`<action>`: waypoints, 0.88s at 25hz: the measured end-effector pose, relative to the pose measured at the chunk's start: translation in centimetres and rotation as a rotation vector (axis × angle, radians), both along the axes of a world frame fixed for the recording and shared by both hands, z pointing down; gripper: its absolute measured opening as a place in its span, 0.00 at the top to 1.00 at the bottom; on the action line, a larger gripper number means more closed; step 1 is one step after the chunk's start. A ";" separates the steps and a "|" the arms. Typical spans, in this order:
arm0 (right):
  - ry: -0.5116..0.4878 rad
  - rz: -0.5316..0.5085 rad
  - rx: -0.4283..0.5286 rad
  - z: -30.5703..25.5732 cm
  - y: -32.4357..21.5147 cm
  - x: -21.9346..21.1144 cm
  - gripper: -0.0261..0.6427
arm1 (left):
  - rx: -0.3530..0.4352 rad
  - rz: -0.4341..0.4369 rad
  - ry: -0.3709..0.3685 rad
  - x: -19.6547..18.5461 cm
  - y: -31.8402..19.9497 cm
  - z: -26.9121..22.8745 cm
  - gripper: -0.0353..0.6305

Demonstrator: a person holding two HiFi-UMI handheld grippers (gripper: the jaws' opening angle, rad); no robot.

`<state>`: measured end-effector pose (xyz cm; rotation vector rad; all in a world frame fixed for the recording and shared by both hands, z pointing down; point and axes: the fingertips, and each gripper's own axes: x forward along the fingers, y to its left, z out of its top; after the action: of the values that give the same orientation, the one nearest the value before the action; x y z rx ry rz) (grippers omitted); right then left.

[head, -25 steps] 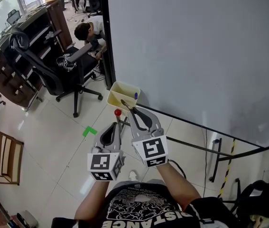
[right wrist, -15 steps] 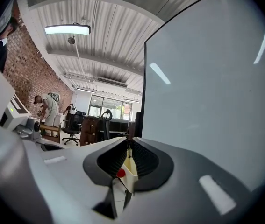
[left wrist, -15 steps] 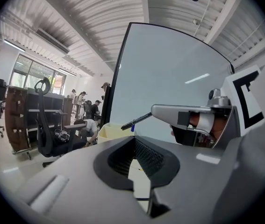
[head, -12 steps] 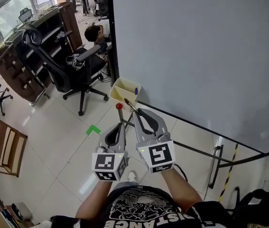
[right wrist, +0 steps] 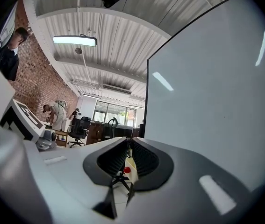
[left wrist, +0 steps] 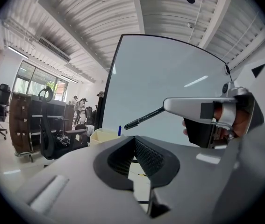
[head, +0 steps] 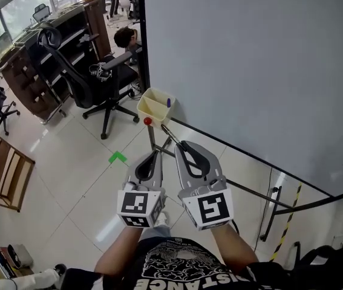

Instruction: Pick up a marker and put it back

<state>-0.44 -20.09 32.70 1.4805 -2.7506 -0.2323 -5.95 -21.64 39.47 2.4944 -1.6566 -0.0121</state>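
1. Right gripper (head: 183,145) pinches the black marker (head: 170,133); the marker's long axis runs on from the jaws.
2. Yellow tray (head: 150,109) lies just ahead of the marker tip, with a blue marker (head: 169,102) inside.
3. Left gripper (head: 155,154) is pressed together and empty, so the right is likely the one to place.

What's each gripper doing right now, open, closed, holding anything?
Left gripper: closed, nothing between its jaws.
Right gripper: closed on a black marker.
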 end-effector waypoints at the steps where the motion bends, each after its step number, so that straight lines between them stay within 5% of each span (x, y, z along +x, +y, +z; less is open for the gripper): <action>1: 0.003 0.001 -0.001 0.1 0.6 0.4 0.91 | 0.002 0.002 -0.002 0.4 0.4 0.0 0.94; 22: 0.012 -0.005 -0.007 1.1 4.7 2.1 0.91 | 0.031 0.002 -0.012 2.4 4.6 -0.5 0.94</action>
<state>1.61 -15.42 33.81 1.4653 -2.7435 -0.2315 -3.55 -17.04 38.96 2.5243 -1.6710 -0.0224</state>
